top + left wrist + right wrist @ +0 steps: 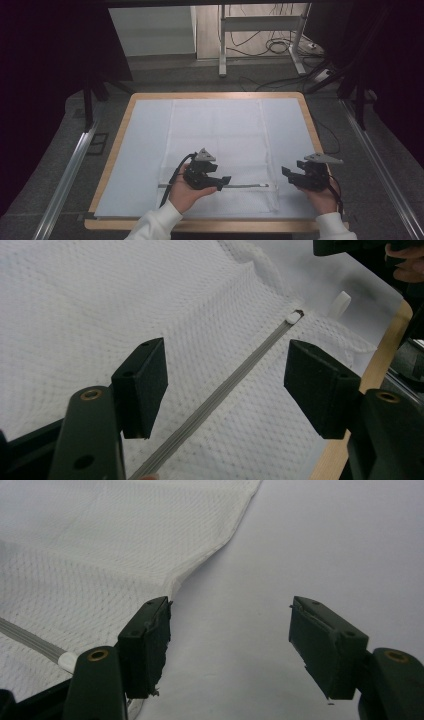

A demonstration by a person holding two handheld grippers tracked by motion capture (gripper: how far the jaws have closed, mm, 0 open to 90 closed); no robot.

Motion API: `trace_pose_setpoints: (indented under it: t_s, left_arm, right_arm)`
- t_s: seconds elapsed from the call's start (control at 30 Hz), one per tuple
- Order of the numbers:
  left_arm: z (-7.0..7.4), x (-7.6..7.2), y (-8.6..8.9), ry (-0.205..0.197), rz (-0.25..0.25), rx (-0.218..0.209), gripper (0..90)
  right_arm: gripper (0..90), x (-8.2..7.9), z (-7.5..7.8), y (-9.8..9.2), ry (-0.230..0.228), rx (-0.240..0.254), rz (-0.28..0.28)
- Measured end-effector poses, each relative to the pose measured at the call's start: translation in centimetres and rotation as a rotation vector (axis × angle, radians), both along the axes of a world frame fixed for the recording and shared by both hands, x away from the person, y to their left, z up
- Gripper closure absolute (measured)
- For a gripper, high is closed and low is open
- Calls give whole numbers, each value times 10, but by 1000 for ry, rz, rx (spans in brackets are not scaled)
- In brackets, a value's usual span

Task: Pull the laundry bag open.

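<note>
Left gripper view: mesh bag [150, 305] laid flat on counter [112, 165], zipper [225, 390] btwn wide-open left claw [225, 385]. Right claw [230, 640] open, empty, beside bag edge. Mesh could be snagged w/ zipper if closed low.

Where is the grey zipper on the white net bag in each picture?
High view: the zipper lies across the near end of the mesh bag, running from the left gripper toward the right gripper.
Left gripper view: the zipper runs slantwise up the middle, between the open jaws.
Right gripper view: the zipper is at the far left edge, beside the left jaw.
Shared landmark: the zipper's white end piece.
</note>
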State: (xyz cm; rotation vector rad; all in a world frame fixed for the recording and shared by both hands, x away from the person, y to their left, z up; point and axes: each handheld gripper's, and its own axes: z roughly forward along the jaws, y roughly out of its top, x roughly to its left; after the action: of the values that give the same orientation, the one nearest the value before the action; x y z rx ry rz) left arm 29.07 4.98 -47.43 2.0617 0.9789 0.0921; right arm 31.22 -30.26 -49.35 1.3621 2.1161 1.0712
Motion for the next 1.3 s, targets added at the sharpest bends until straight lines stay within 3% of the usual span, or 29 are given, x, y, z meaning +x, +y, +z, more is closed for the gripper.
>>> trace_pose_setpoints:
  t_s: [0.73,1.3]
  left_arm:
    - [-8,4,-31,22,-37,13,356]
    - [-15,13,-50,61,-38,-20,368]
  right_arm:
    - [324,0,0,-3,-9,4,-11]
    - [324,0,1,-3,-13,2,-15]
